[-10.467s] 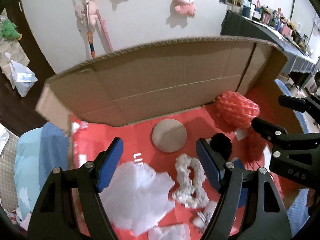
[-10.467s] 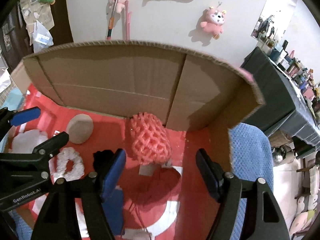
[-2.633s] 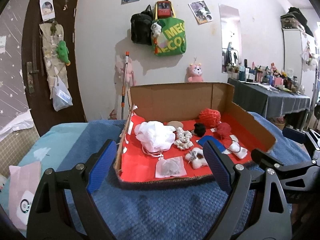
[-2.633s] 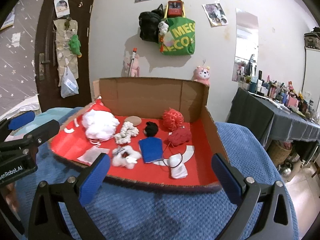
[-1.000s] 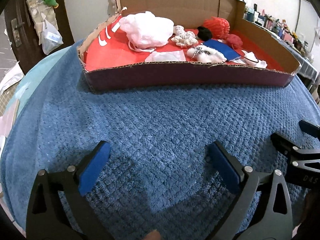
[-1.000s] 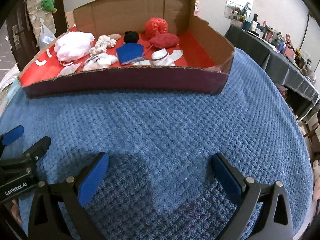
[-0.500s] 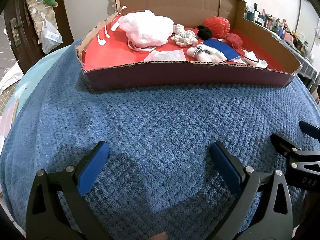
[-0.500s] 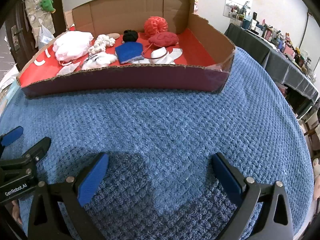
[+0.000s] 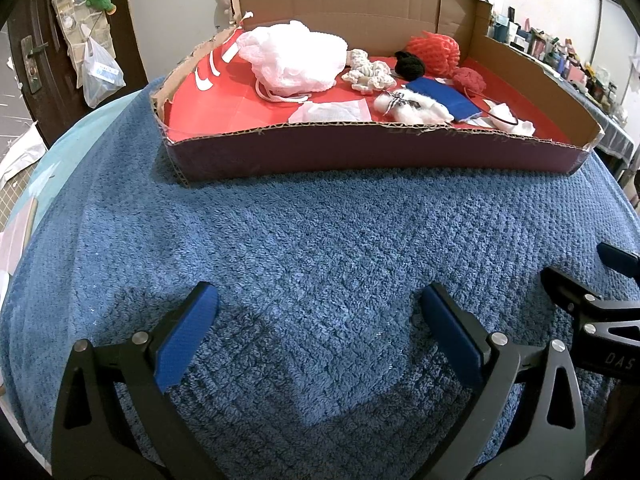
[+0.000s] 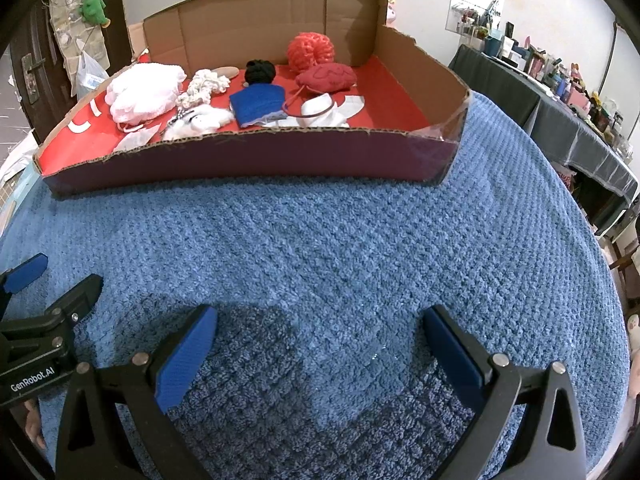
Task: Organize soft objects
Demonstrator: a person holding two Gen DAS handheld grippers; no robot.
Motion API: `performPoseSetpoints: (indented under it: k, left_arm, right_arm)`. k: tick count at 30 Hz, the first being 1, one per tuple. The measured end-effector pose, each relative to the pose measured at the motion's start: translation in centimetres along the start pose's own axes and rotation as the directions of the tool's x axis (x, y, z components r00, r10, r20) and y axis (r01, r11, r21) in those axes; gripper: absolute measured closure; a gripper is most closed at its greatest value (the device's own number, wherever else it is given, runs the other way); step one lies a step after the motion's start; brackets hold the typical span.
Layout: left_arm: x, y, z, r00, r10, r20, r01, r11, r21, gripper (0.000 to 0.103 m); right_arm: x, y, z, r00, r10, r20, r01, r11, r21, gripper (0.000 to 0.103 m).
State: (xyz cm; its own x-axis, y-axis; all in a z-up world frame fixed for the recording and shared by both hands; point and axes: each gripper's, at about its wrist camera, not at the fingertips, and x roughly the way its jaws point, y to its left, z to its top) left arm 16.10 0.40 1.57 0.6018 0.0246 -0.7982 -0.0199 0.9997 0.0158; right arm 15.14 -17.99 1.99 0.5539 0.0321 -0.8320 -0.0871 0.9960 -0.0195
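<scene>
A shallow cardboard box (image 9: 376,148) (image 10: 248,160) with a red floor rests on a blue blanket. Inside lie a white mesh pouf (image 9: 292,58) (image 10: 144,90), a cream knitted piece (image 9: 368,70) (image 10: 204,86), a black ball (image 9: 410,64) (image 10: 260,71), a red mesh pouf (image 9: 434,50) (image 10: 311,51), a dark red knitted piece (image 9: 470,79) (image 10: 326,77), a blue cloth (image 9: 444,96) (image 10: 258,104) and a white fluffy item (image 9: 416,106) (image 10: 200,120). My left gripper (image 9: 316,336) and right gripper (image 10: 318,346) hover open over the blanket, well short of the box, holding nothing.
The blue blanket (image 9: 320,232) (image 10: 340,240) covers the surface around the box. A dark door (image 9: 48,60) with hanging bags stands at the left. A cluttered dark table (image 10: 560,92) is at the right. A wall rises behind the box.
Both grippers drew back out of the box and down to the blanket's near side. Over the last second they barely moved. Nothing was picked up.
</scene>
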Motion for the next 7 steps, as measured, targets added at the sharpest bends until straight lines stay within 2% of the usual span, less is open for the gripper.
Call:
performPoseSetpoints:
  k: [7]
  left_arm:
    - [-0.03,0.00,-0.04,1.000,0.001,-0.001,-0.001,1.000,0.000,0.000]
  right_arm:
    - [0.03,-0.07,0.01,1.000,0.002,-0.001,-0.002,1.000,0.001,0.000]
